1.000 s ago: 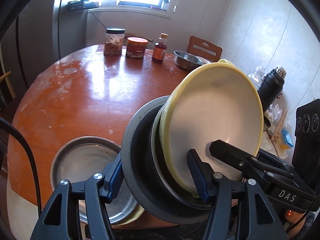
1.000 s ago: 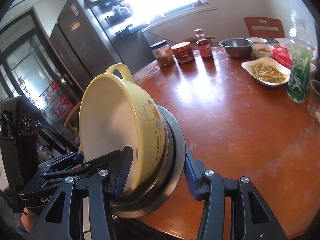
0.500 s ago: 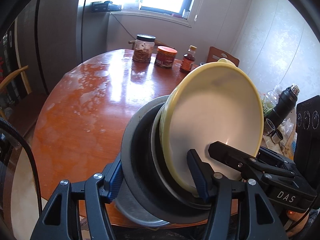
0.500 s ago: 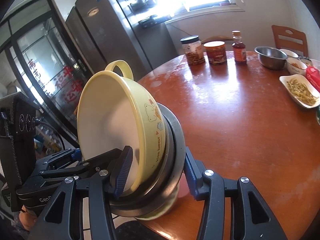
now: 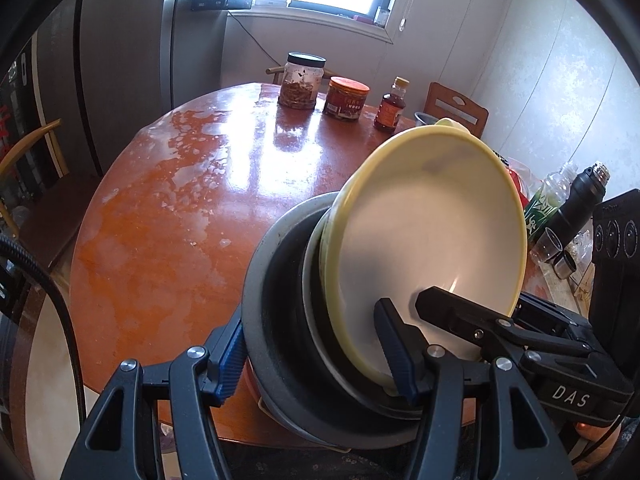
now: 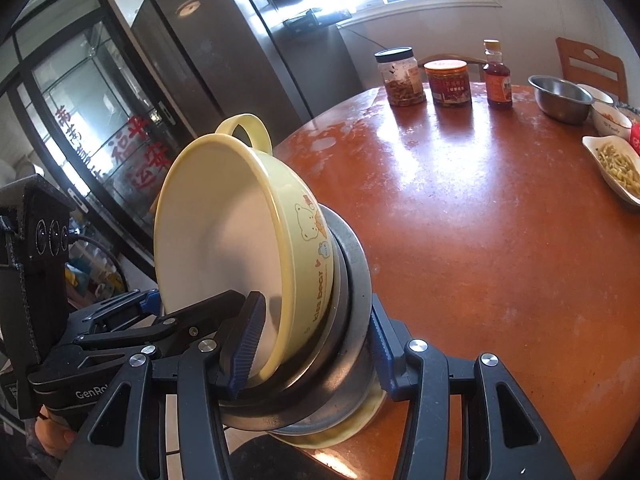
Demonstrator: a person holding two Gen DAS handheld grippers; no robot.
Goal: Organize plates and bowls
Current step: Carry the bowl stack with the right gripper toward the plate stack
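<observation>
The stack of dishes [image 5: 360,312] sat tipped on edge at the near rim of the tabletop [image 5: 180,208], and both grippers had it. Right up close, the left hand-held gripper [image 5: 316,354] was clamped across the stack, one blue pad on the back of the dark grey plate [image 5: 272,320], the other inside the yellow bowl [image 5: 436,232]. From the other side, the right hand-held gripper [image 6: 312,344] was closed on the same stack, one pad inside the bowl, one behind the grey plate. The yellow bowl, with a loop handle and a bear print on its wall, nested in front of the grey plate, with a paler rim showing between them. In the right wrist view, a yellowish dish edge [image 6: 360,420] peeked out under the stack at the table edge; whether the stack touched it I could not tell.

Further back, the reddish round tabletop lay bare and glossy in the middle. At the far side stood a dark-lidded jar [image 5: 302,80], an orange-lidded jar [image 5: 346,98] and a small brown bottle [image 5: 392,106] in a row. To their right were a steel bowl [image 6: 560,96] and a white dish of food [image 6: 616,168].
</observation>
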